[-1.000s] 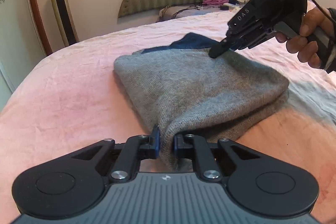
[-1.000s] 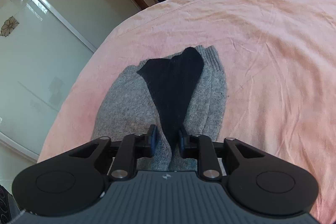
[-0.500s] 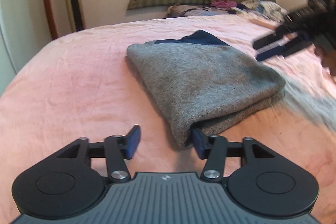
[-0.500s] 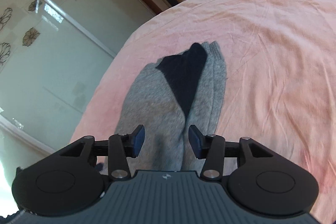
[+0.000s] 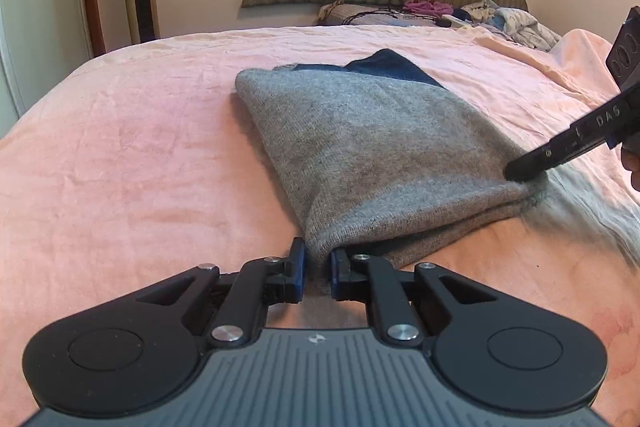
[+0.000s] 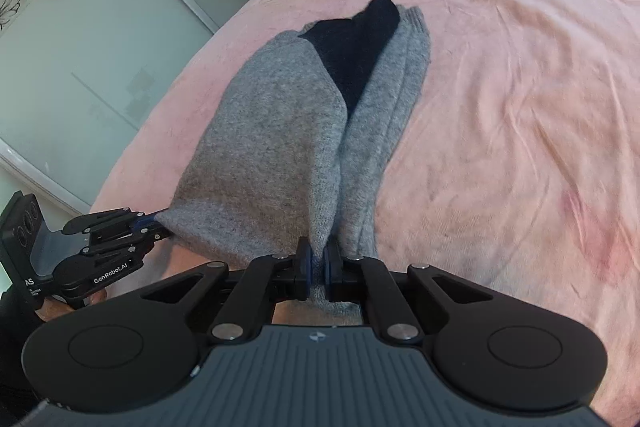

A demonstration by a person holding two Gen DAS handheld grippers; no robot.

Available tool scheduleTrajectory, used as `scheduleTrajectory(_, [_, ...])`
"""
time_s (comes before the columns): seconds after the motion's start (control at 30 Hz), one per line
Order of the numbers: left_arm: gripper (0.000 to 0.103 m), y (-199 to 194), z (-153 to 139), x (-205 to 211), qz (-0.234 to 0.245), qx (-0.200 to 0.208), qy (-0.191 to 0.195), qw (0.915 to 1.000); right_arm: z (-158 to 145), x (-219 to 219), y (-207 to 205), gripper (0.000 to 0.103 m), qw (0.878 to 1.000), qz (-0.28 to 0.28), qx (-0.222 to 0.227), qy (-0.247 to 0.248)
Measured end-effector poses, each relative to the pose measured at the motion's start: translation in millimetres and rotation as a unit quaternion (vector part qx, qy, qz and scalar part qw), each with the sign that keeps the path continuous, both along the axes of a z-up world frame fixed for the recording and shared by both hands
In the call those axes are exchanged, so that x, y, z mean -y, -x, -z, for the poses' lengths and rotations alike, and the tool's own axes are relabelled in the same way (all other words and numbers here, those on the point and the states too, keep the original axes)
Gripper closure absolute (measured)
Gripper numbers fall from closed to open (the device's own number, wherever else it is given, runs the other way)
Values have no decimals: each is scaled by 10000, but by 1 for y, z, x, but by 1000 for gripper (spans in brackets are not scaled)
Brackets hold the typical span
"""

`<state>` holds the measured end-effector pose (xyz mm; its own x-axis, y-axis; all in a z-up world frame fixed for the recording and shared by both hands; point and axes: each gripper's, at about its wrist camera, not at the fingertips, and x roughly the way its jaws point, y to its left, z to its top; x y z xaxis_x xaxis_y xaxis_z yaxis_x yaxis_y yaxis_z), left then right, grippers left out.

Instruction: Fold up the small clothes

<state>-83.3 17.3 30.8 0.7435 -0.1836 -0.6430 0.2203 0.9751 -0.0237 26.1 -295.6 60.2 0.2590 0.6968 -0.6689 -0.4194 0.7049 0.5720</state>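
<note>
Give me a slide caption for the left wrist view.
Left gripper pinches the near corner of a folded grey sweater on a pink bed; right gripper at its far corner.

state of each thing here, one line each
left claw: shut on a near corner of the grey sweater
right claw: shut on the other near corner
grey sweater: folded, lying on the bed, both near corners pinched
dark blue garment: lying tucked in the fold, far end showing
pink bedspread: spread out, wrinkled

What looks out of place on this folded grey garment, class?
A dark navy piece pokes out from the far end of the grey knit garment, untucked, so the fold looks uneven. Both the left gripper and right gripper pinch its near corners.
</note>
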Motion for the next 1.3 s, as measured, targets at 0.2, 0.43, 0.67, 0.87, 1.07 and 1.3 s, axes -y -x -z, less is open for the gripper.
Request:
scheduleTrajectory(0.2, [18,10,-10,-49,-33,-444,1848,9818,-23,30,7,9,9965,510,240,-624])
scheduleTrajectory(0.43, [19,-37,22,-74,-797,-1200,3954,9071,10,18,-16,37,9929,576,-619,-835])
scheduleTrajectory(0.67, [88,-50,15,-57,-560,-1314,2744,9510,14,-13,2,79,9972,323,-454,-493])
scheduleTrajectory(0.87, [85,-41,-25,-45,-408,-687,1727,9817,12,11,-2,56,9930,633,-511,-860])
scheduleTrajectory(1.07, [35,-41,-52,-2,-171,669,880,9937,-40,19,-59,49,9885,1136,289,-954])
scheduleTrajectory(1.3, [33,-59,10,55,483,545,-288,9969,-7,-46,-140,81,9957,913,-120,-119])
